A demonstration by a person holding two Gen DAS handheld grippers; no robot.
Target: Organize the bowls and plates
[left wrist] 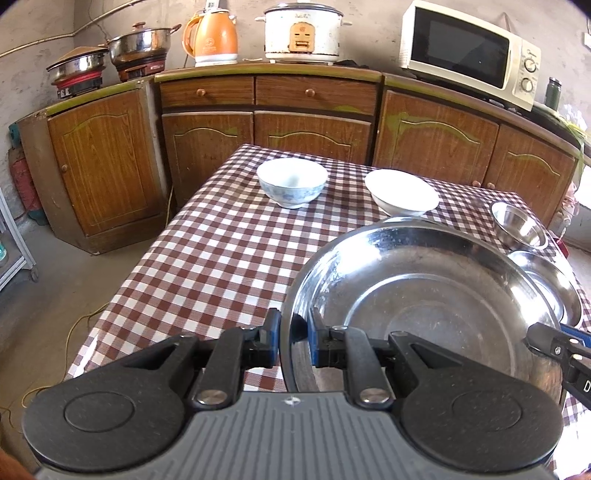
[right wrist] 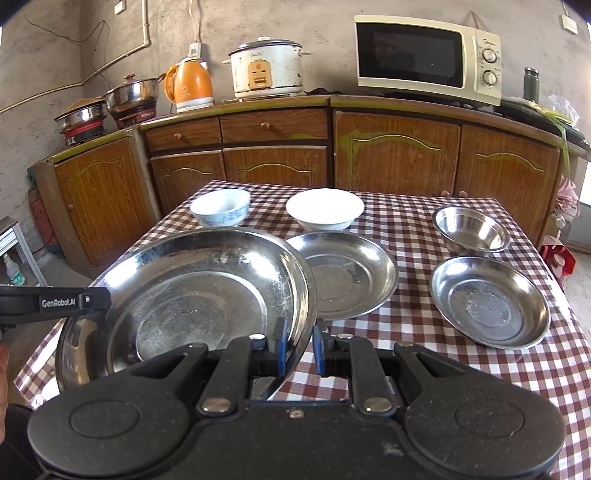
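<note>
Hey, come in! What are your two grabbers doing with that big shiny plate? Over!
Left gripper and right gripper each clamp the big steel plate by its rim. Its far edge overlaps a smaller steel plate. Nothing blocking.

1. The wall [right wrist: 280, 18] is grey and rough.
2. Brown wood cabinets [right wrist: 395, 151] stand along it.
3. On top sit a microwave [right wrist: 424, 55], a rice cooker [right wrist: 267, 68], an orange kettle [right wrist: 190, 86] and pots [right wrist: 129, 94].
4. The floor [left wrist: 40, 295] is grey.

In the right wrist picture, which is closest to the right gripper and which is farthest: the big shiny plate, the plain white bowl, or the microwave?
From the right gripper:
1. Big steel plate, its rim between the fingers, to the left.
2. White bowl, farther back on the checked table, near the middle.
3. Microwave, on the cabinet by the wall, right.
</note>
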